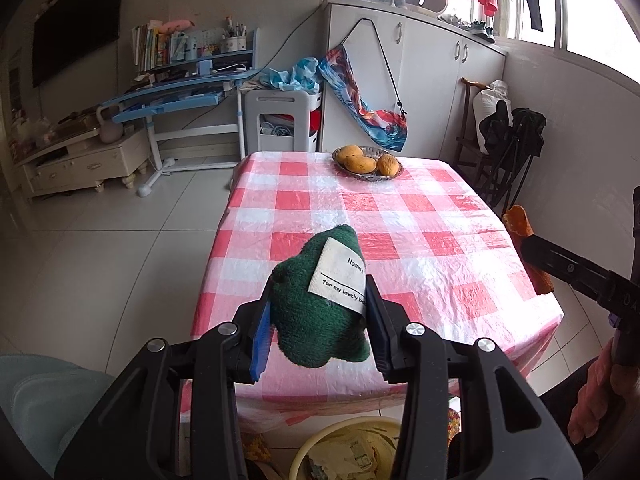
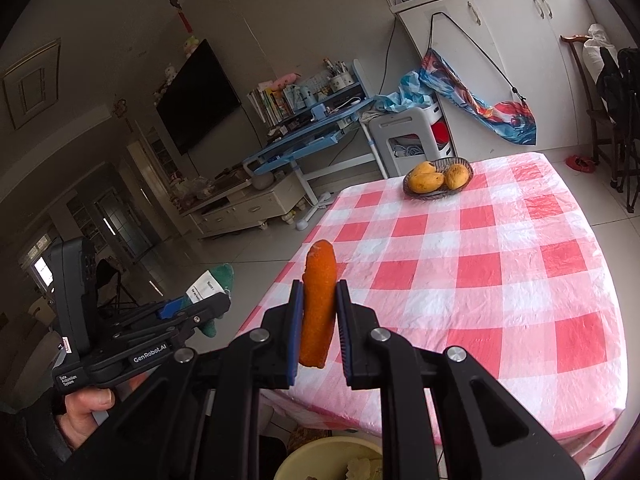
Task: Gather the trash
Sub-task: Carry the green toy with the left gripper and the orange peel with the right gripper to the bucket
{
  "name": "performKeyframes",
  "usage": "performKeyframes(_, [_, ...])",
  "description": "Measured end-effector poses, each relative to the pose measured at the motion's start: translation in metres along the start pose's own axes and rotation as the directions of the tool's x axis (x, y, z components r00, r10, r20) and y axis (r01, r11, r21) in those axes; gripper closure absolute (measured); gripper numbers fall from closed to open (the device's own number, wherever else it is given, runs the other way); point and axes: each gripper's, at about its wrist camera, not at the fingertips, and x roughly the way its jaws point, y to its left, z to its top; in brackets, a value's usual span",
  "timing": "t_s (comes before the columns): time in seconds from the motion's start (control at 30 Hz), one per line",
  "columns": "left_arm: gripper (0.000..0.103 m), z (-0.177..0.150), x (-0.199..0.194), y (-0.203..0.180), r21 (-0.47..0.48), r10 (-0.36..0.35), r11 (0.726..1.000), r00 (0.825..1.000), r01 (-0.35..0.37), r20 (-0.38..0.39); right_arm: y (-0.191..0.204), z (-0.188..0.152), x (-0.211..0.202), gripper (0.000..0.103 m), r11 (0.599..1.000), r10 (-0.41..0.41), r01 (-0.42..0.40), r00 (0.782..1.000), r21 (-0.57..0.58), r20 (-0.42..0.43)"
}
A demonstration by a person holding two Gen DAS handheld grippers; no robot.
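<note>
The left gripper (image 1: pixel 318 312) is clamped on a green cloth (image 1: pixel 316 304); both blue-padded fingers (image 1: pixel 260 340) press against its sides. A white label (image 1: pixel 340 276) with printed lettering is sewn to the cloth and faces up. The cloth hangs clear of the table, above its near edge.

The right gripper (image 2: pixel 319 320) is clamped on an orange cloth (image 2: pixel 319 300), which stands upright between the 2 fingers and sticks out above and below them. It too is held in the air, near the table's near-left corner in the right wrist view. In the left wrist view the orange cloth (image 1: pixel 520 224) shows at the tip of the right gripper, off the table's right side.

Below both grippers, on the floor in front of the table, sits a yellow basin (image 1: pixel 348 452) holding scraps of paper.

The table (image 1: pixel 400 240) carries a red-and-white checked cover. At its far end stands a woven basket (image 1: pixel 366 174) with 3 mangoes (image 1: pixel 360 162). Beyond it are a white cabinet (image 1: pixel 432 60), a blue desk (image 1: pixel 176 92) and a dark television (image 2: pixel 198 96) on the wall.
</note>
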Motion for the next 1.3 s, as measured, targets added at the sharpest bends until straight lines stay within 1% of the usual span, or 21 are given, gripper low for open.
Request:
performKeyframes(0.23, [0.064, -0.013, -0.009, 0.002, -0.002, -0.002, 1.000, 1.000, 0.002, 0.000, 0.009, -0.014, -0.012, 0.086, 1.000, 0.025, -0.025, 1.000, -0.007, 0.003])
performKeyframes(0.4, [0.064, -0.022, -0.017, 0.004, -0.006, -0.005, 1.000, 1.000, 0.005, 0.009, 0.017, -0.023, -0.014, 0.086, 0.999, 0.038, -0.038, 0.999, -0.020, -0.011])
performKeyframes(0.93, [0.064, -0.028, -0.025, 0.002, -0.007, -0.011, 1.000, 1.000, 0.011, 0.015, 0.028, -0.047, -0.021, 0.085, 0.998, 0.064, -0.065, 0.996, -0.021, -0.056])
performKeyframes(1.3, [0.064, -0.040, -0.032, -0.002, -0.012, -0.014, 1.000, 1.000, 0.014, 0.014, 0.038, -0.060, -0.024, 0.085, 0.996, 0.087, -0.089, 0.992, -0.020, -0.088])
